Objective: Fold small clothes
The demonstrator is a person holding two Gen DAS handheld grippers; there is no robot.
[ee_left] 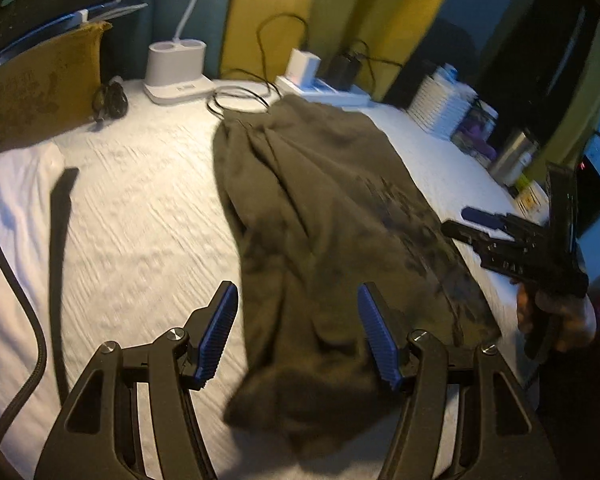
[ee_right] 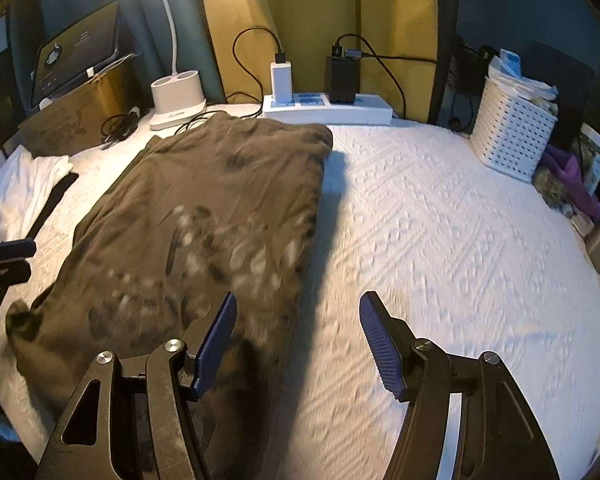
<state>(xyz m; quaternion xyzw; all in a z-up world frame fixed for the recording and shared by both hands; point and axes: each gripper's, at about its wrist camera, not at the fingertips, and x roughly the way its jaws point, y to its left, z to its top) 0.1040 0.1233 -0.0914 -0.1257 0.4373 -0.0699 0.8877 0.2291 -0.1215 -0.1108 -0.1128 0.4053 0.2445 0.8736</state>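
The olive-brown garment (ee_right: 204, 216) is laid out lengthwise on the white textured bed cover (ee_right: 440, 240), its far end lying just in front of the white power strip (ee_right: 328, 106) and its near end bunched towards the cameras. It appears folded into a long band, printed side up, and this is judged to be an intermediate stage: the narrow shape suits a further fold along its length.

The left tool (ee_left: 298, 332) is held above the near end of the garment with its blue pads apart; cloth is seen beyond the gap, but nothing is pinched, so the tool is released. The right tool (ee_right: 298, 340) is likewise spread and empty, and is held over the garment's right edge, with bare cover beyond the right pad. In the left wrist view the right tool (ee_left: 512, 240) is seen just off that same edge, carried in a hand (ee_left: 556, 312).

Both tools seem to be kept clear of the cloth so that it lies undisturbed, and to be placed at the end nearest the person, farthest from the power strip, where the next corners would be taken. A white cloth (ee_right: 28, 184) and a dark strap (ee_left: 60, 264) lie to the garment's left, left aside.
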